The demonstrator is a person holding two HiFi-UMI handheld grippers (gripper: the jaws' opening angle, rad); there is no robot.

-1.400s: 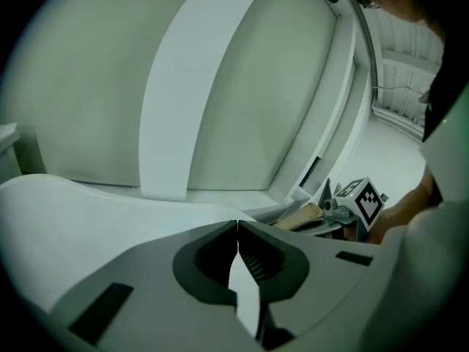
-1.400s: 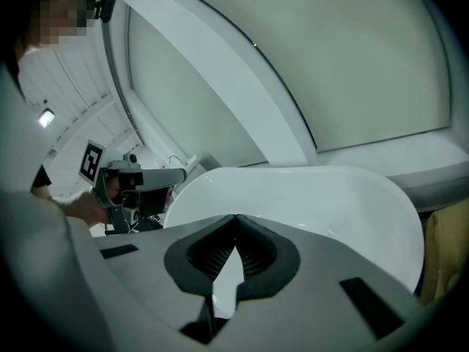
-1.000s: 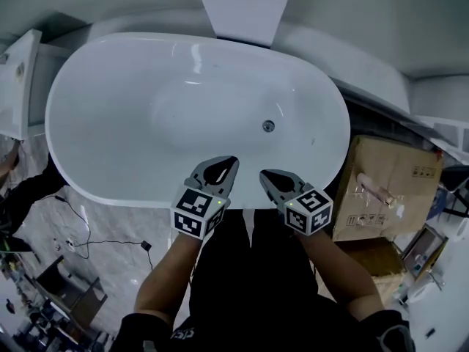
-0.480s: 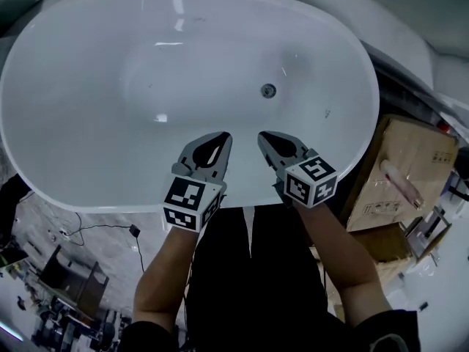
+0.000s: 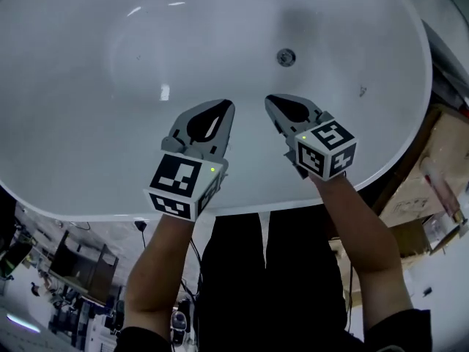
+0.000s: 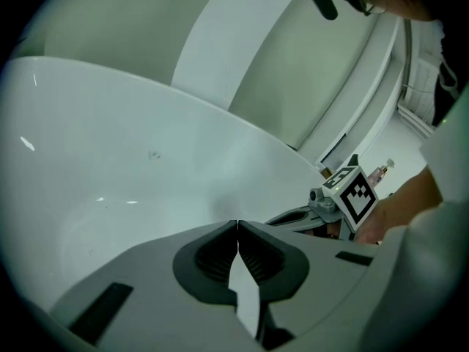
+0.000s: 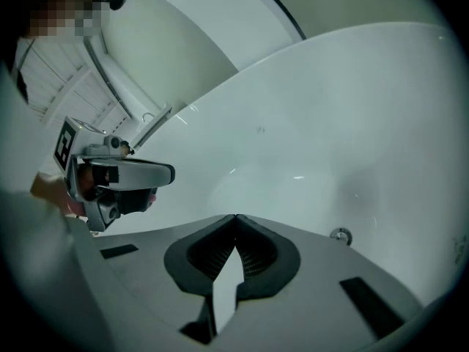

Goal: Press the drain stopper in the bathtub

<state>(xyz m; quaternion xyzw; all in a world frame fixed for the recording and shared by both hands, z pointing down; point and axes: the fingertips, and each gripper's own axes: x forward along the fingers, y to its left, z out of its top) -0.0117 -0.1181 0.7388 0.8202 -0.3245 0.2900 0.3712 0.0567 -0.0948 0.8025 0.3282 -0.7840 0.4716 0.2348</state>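
The white bathtub (image 5: 80,123) fills far more of the head view than it did half a second ago, and both grippers have moved forward across its near rim, so they now hang over the basin. The left gripper (image 5: 224,108) points up the middle of the tub with its fingers (image 6: 212,251) pressed together and nothing between them. The right gripper (image 5: 272,101) sits just beside it, its fingers (image 7: 256,251) likewise pressed together and empty (each gripper shows in the other's view, off to the side). The drain stopper (image 5: 286,56), a small round metal disc in the tub floor, lies ahead of the right gripper and a little to its right, closer to that tip than before but still apart from it. The cardboard box (image 5: 429,193) has slid to the right edge of the head view.
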